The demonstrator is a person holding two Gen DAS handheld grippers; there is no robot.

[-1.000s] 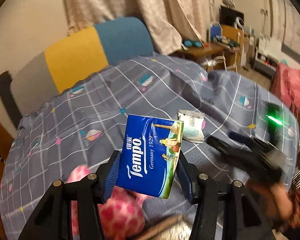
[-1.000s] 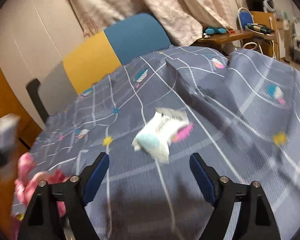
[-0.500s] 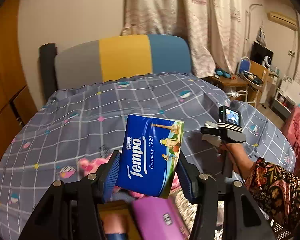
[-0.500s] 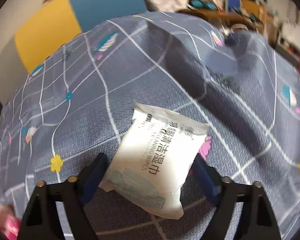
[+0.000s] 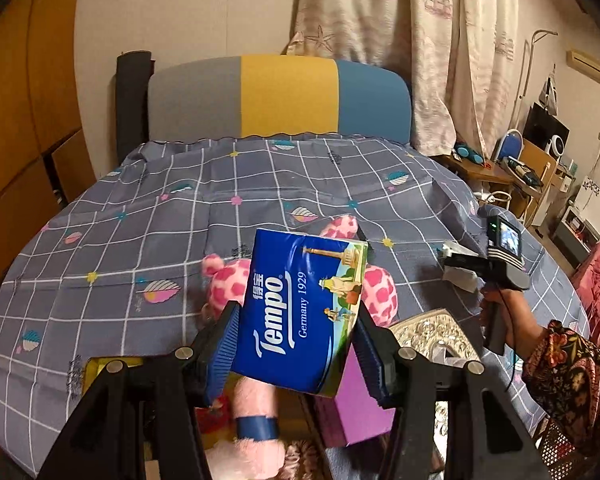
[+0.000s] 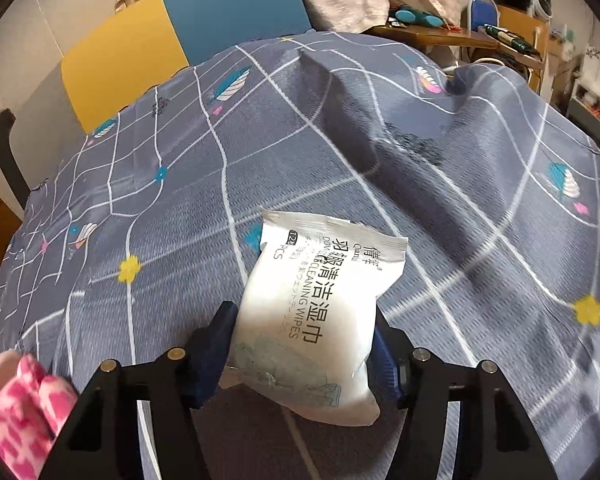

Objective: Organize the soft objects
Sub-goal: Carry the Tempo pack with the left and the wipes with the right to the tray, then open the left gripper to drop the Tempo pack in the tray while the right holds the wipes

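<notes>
Both of my grippers were loaded: left gripper [image 5: 296, 344] clamped a Tempo tissue pack [image 5: 302, 312]; right gripper [image 6: 300, 354] clamped a wet-wipes packet [image 6: 312, 308].

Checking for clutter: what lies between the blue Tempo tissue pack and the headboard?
Left wrist view: a pink spotted plush toy, then bare grey checked bedspread.

Warm dim indoor light, strong fisheye warping, dark vignetted corners

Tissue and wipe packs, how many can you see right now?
2. The blue Tempo tissue pack is held between the left gripper fingers, above the bed. The white wet wipes pack sits between the right gripper fingers. Others may be hidden.
</notes>
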